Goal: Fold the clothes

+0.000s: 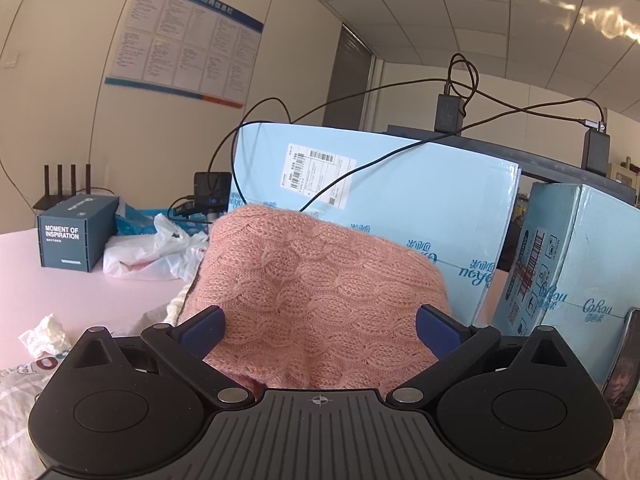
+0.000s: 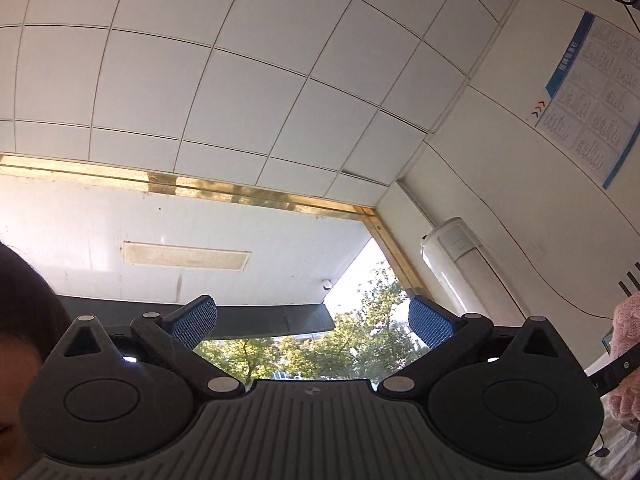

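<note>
A pink cable-knit sweater (image 1: 316,292) is bunched up in a mound right in front of my left gripper (image 1: 320,326). The left jaws stand wide open, one blue pad on each side of the knit, which bulges between them without being clamped. My right gripper (image 2: 312,320) is open and empty, tilted up at the ceiling and a window. A strip of the same pink knit (image 2: 628,320) shows at the far right edge of the right wrist view.
Two light blue cardboard boxes (image 1: 400,188) stand behind the sweater with cables over them. A dark box (image 1: 74,236), a white plastic bag (image 1: 156,252) and a crumpled tissue (image 1: 46,334) lie on the pink table (image 1: 80,296) at left. A person's head (image 2: 20,320) is at the left.
</note>
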The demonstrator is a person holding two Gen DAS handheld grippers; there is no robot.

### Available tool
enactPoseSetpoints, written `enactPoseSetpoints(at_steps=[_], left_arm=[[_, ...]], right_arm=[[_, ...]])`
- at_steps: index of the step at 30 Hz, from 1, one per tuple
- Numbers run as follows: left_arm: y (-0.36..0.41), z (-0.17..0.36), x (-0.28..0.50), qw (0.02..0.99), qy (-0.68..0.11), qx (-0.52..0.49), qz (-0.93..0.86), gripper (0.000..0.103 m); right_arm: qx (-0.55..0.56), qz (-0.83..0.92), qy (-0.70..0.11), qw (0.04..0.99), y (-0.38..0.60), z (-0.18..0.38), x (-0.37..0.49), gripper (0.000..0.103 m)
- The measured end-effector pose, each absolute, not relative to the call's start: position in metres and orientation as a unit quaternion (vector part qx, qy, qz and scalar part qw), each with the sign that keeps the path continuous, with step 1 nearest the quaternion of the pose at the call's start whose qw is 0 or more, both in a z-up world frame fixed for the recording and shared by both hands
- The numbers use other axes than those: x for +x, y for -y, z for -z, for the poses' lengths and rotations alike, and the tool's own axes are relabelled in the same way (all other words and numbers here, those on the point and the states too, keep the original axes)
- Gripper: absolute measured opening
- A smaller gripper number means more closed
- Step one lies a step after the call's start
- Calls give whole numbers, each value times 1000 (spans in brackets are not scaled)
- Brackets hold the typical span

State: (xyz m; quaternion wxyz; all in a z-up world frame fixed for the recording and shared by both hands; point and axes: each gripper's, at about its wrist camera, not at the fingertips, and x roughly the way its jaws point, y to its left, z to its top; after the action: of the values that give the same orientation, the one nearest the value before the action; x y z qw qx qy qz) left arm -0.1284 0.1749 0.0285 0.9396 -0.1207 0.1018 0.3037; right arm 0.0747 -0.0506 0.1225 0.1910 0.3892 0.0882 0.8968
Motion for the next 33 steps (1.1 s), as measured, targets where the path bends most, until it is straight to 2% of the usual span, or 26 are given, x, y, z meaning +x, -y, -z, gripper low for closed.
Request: enactPoseSetpoints(at_steps=[3, 14, 28, 33], left_arm=[[-172, -29, -128, 940, -103, -119, -303, 103], [-165, -30, -126, 941, -107, -113, -302, 103], [-158, -28, -126, 943, -113, -112, -291, 103], [-158, -27, -127, 943, -114, -114, -291, 103]], right_arm=[[387, -909, -78, 132, 52, -127, 74, 103], [391, -916, -67, 60, 57, -138, 84, 103], [386, -918, -68, 65, 51, -144, 87, 103], [392, -910, -73, 110, 52, -135, 99, 103]])
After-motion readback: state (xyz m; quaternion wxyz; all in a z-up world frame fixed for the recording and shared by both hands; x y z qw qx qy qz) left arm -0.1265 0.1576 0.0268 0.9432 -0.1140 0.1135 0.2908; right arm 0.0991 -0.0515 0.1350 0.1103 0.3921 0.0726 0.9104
